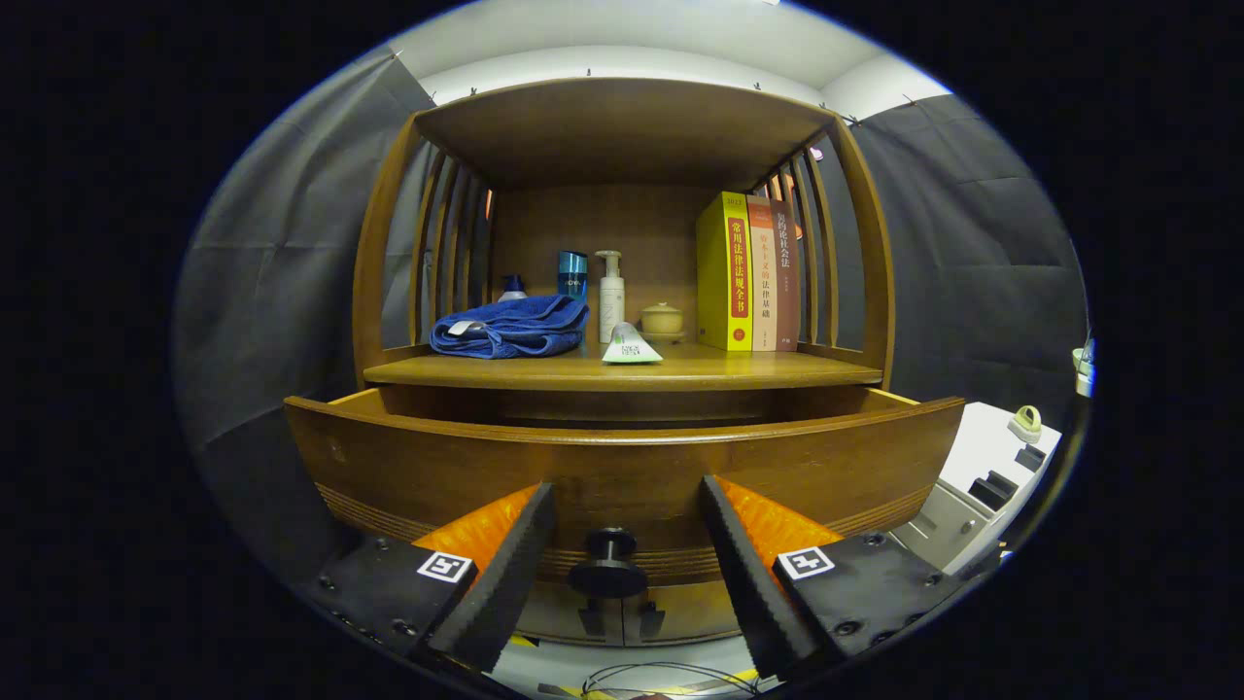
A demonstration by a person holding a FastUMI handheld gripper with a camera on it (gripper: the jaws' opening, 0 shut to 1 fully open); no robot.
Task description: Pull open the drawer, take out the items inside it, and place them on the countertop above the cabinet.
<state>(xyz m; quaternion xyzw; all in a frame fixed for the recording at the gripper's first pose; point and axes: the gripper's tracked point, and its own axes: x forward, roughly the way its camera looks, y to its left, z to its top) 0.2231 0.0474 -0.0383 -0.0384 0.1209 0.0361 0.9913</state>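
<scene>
The wooden cabinet's drawer stands pulled out toward me, its curved front right ahead of the fingers. Its dark round knob sits low between the two fingers, touching neither. My gripper is open and holds nothing. The drawer's inside is hidden behind its front panel. Above it, the countertop carries a folded blue towel on the left and a white tube near the middle front edge.
At the back of the shelf stand a blue bottle, a white pump bottle, a small lidded pot and several upright books. A white machine sits to the cabinet's right. Cables lie on the floor below.
</scene>
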